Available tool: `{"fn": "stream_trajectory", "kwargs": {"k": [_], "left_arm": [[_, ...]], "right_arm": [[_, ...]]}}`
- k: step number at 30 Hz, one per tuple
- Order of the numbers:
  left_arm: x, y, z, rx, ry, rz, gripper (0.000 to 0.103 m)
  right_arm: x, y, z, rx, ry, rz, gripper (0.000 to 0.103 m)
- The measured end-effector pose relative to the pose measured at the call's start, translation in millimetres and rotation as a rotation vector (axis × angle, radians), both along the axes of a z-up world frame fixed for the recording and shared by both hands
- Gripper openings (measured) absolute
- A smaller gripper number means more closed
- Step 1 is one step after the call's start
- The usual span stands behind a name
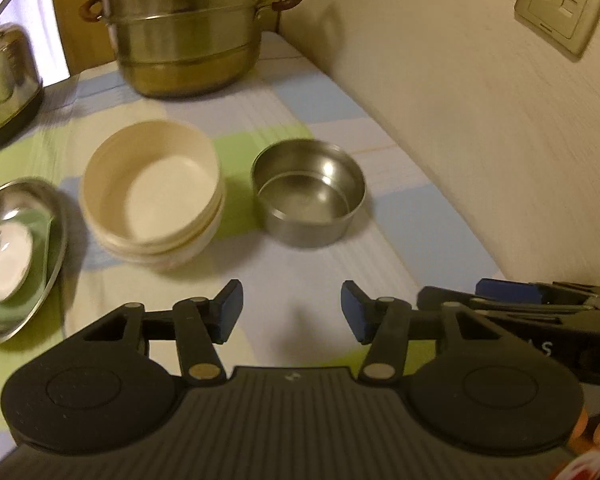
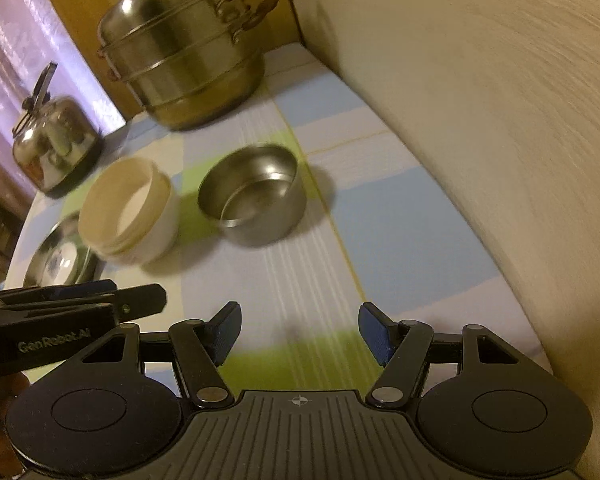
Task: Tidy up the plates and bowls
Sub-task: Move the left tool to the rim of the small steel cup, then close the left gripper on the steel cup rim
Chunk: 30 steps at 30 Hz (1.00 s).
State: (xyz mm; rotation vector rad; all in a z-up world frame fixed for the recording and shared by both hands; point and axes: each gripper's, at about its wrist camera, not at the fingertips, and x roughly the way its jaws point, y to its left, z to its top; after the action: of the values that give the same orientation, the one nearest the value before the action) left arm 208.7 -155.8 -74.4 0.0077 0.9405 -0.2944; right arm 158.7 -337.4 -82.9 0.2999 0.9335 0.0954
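A stack of cream bowls stands on the checked tablecloth, with a steel bowl to its right. A steel plate at the left holds a green dish and a small white patterned dish. My left gripper is open and empty, hovering in front of the bowls. In the right wrist view the cream stack, steel bowl and steel plate lie ahead. My right gripper is open and empty, beside the left one.
A tiered steel steamer pot stands at the back against a wooden panel. A steel kettle stands at the back left. A cream wall with a socket plate runs along the table's right edge.
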Motion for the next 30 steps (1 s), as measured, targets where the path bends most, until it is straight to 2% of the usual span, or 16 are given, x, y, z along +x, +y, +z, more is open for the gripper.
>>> {"fn": "stream_trajectory", "kwargs": {"k": [2,7,9,14,17,30], "left_arm": [[10,-7,-3,0.004,-0.01,0.008,0.049],[31,-17,-10,0.021,-0.032,0.038,0.038],[38,-20,-11,0.03,-0.041,0.049,0.035],[56,-27,-18,0.058,-0.047,0.07,0.031],[66,-32,-22,0.064,-0.043,0.076,0.028],[89,-39,-36,0.088,-0.045,0.079,0.027]], "right_arm": [[11,-3,-3,-0.001,-0.017,-0.008,0.066],[36,-9,-8,-0.02,-0.056,-0.006,0.065],[46,-10,-10,-0.022,-0.071,0.006,0.061],[74,-15,-20,0.004,-0.088,0.036,0.042],[88,-17,-25,0.027,-0.096,0.055,0.033],[133,-7,-46,0.039,-0.072,0.118,0.019]]}}
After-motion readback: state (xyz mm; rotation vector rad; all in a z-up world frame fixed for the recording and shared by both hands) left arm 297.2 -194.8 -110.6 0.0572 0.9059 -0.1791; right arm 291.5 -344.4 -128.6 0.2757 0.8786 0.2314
